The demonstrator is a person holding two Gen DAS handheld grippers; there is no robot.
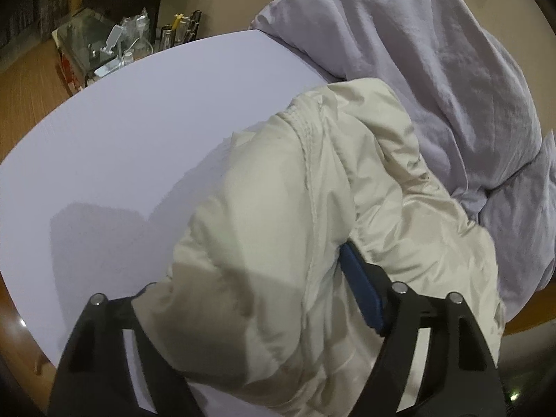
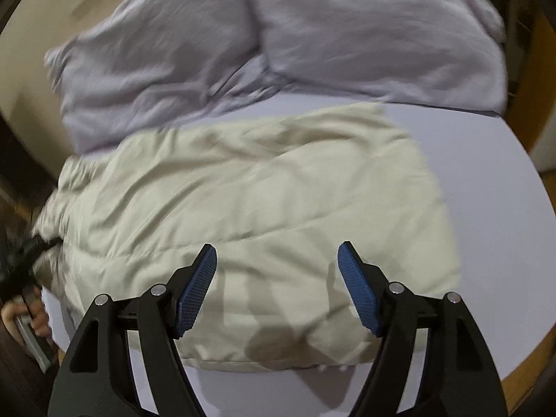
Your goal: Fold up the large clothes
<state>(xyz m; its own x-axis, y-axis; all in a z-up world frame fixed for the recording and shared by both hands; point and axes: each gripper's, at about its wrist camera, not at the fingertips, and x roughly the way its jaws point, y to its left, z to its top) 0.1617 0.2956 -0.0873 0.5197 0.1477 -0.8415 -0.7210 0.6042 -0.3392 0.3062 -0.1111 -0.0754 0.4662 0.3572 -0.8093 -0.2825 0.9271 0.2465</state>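
Note:
A cream padded jacket [image 2: 250,208] lies folded on a white board [image 2: 486,208]. In the left wrist view the jacket [image 1: 295,226] bulges up between the jaws of my left gripper [image 1: 264,299]. The jaws stand wide apart. Only the right blue pad [image 1: 361,292] shows, against the fabric; the left pad is hidden under the cloth. My right gripper [image 2: 278,285] hovers over the jacket's near part, jaws open and empty, both blue pads [image 2: 196,292] visible. The left gripper shows at the jacket's left edge in the right wrist view [image 2: 31,253].
A lilac duvet [image 1: 434,69] and pillow lie behind the jacket; they also show in the right wrist view [image 2: 278,41]. The white board [image 1: 121,139] extends left. A cluttered low table with bottles [image 1: 121,41] stands beyond it on a wooden floor.

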